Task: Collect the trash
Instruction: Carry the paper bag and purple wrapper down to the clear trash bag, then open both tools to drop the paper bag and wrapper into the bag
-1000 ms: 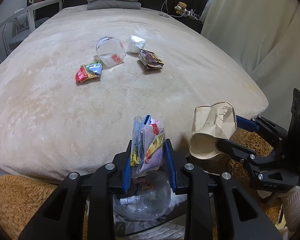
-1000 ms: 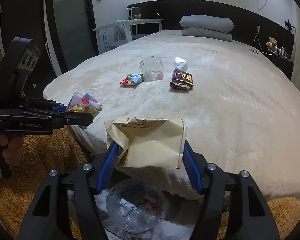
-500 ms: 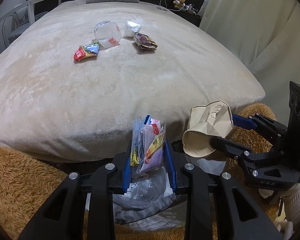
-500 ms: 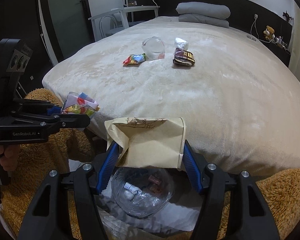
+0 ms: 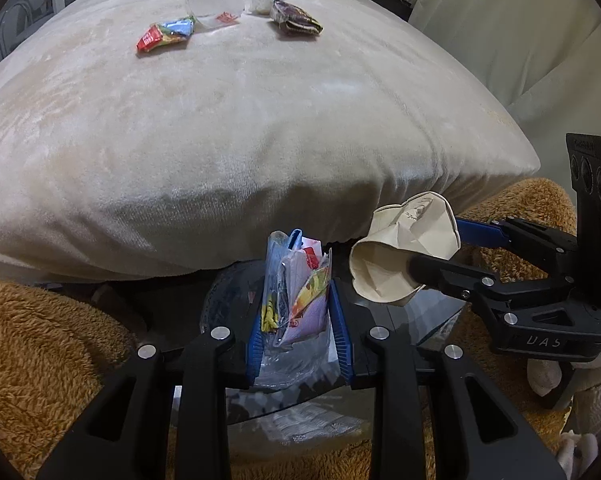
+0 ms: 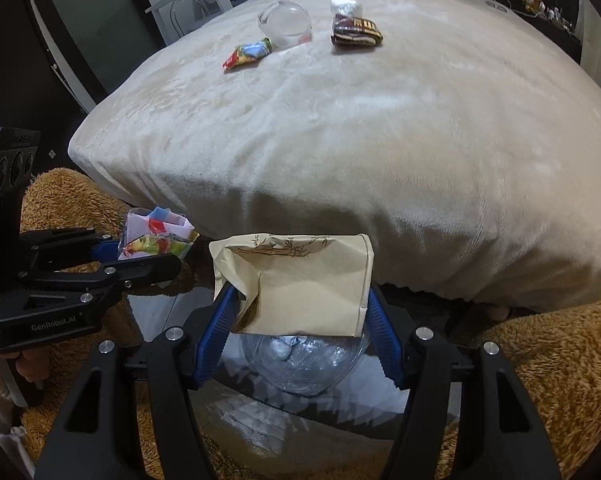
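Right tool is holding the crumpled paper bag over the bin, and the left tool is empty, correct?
Not quite. The right tool does hold the crumpled paper bag over the bin, but the left tool isn't empty: the left wrist view shows it clamping a colourful plastic wrapper.

Soft indoor light falls from above onto the bed (image 5: 236,128) ahead of my grippers, leaving pale sheen on its plush cover and no hard shadows there. Below the bed's edge, just past my fingers, the space turns dark. A glossy dark surface (image 6: 340,408) under my right gripper (image 6: 298,328) throws back dull reflections. Both views bulge strongly, with black corners. Focus looks sharp throughout.
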Demonstrator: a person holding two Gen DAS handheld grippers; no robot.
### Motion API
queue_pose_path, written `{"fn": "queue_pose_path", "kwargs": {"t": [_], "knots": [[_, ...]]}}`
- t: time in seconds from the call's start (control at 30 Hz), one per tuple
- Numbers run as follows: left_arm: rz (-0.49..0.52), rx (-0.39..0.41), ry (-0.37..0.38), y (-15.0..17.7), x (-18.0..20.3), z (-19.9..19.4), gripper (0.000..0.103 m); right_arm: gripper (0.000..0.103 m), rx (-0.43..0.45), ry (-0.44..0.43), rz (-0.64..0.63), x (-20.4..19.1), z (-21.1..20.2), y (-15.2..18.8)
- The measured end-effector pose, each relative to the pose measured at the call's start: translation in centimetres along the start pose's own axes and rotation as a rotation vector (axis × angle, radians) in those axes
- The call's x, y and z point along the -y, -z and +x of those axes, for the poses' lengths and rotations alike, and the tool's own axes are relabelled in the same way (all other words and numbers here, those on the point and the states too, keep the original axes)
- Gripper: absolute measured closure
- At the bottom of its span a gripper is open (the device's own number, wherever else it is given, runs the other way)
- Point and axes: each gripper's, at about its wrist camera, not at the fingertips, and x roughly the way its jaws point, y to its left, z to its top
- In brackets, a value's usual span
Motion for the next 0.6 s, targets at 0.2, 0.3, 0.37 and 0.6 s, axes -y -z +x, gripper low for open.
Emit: {"fn": "queue_pose_path", "kwargs": {"t": [0.2, 0.3, 0.37, 0.6], "knots": [[-0.007, -0.048, -0.003, 0.3, -0.3, 1.9, 0.075, 0.040, -0.108, -0.029, 0.106, 1.5, 2.5, 0.2], [-0.010, -0.063, -0.006, 0.5, -0.3, 2.7, 0.075, 0.040, -0.144, -0.040, 0.150, 2.2, 3.5, 0.3], [-0.019, -0.085, -0.009, 0.8, -0.4, 3.4, 0.075, 0.040, -0.165, -0.042, 0.173, 2.4, 4.2, 0.3], [-0.045, -0.141, -0.008, 1.4, -0.7, 5.6, 0.074, 0.039, -0.219, -0.081, 0.259, 3.4, 6.0, 0.4]]}}
